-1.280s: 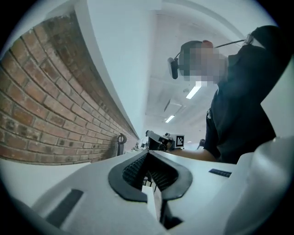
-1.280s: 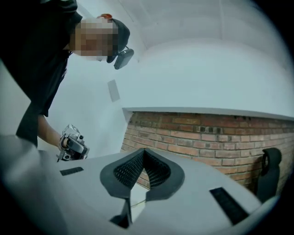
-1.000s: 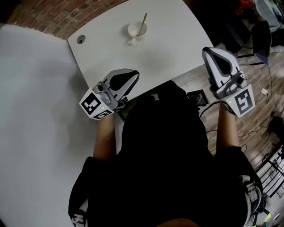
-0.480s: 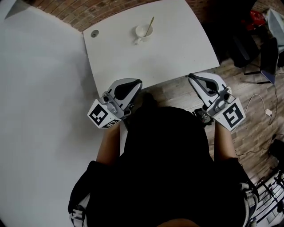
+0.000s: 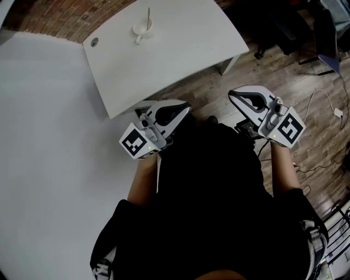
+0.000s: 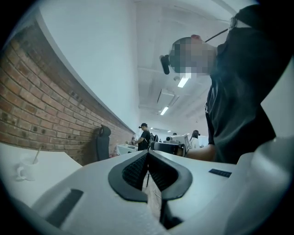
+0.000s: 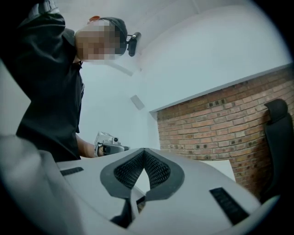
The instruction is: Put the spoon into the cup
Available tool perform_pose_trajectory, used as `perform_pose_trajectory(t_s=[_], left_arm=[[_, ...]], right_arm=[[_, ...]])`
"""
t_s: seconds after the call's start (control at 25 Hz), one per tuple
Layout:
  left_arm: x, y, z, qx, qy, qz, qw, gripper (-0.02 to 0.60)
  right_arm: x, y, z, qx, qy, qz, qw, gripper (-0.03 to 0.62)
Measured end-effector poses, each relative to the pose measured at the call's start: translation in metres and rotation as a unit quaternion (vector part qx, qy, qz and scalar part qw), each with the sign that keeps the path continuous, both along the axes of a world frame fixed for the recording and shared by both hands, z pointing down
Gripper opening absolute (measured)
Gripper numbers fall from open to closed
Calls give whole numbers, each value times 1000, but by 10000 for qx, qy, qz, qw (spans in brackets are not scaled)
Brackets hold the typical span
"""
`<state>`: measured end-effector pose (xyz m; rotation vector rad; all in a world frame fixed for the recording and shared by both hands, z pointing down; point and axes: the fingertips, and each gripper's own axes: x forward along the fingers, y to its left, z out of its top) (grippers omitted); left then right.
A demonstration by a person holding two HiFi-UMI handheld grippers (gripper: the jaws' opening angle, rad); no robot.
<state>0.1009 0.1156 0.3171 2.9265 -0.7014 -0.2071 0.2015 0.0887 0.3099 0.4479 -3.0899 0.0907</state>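
spoon [image 5: 148, 15] in cup [image 5: 141, 28]; cup on table [image 5: 186, 44], far left; left claw [image 5: 185, 106], right claw [image 5: 233, 94] before table

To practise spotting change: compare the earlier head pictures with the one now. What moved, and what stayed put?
Both grippers drew back from the table toward the person; the left gripper and right gripper are now over the floor, off its near edge. Nothing was taken or let go: both stay shut and empty. The spoon still stands in the cup on the table.
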Motion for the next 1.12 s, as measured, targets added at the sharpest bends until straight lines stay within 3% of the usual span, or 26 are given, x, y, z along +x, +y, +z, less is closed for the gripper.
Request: perform_pose_trajectory(t_s=[0.28, 0.68, 1.12], left_arm=[[23, 8, 12, -346, -52, -27, 9994, 14], [52, 15, 19, -457, -64, 346, 9983, 14], [53, 15, 15, -540, -93, 214, 9983, 14]], right_arm=[[-2, 24, 11, -177, -260, -744, 9967, 6], [-1, 28, 18, -158, -93, -772, 9968, 6], [-3, 25, 18, -186, -165, -911, 9955, 6]])
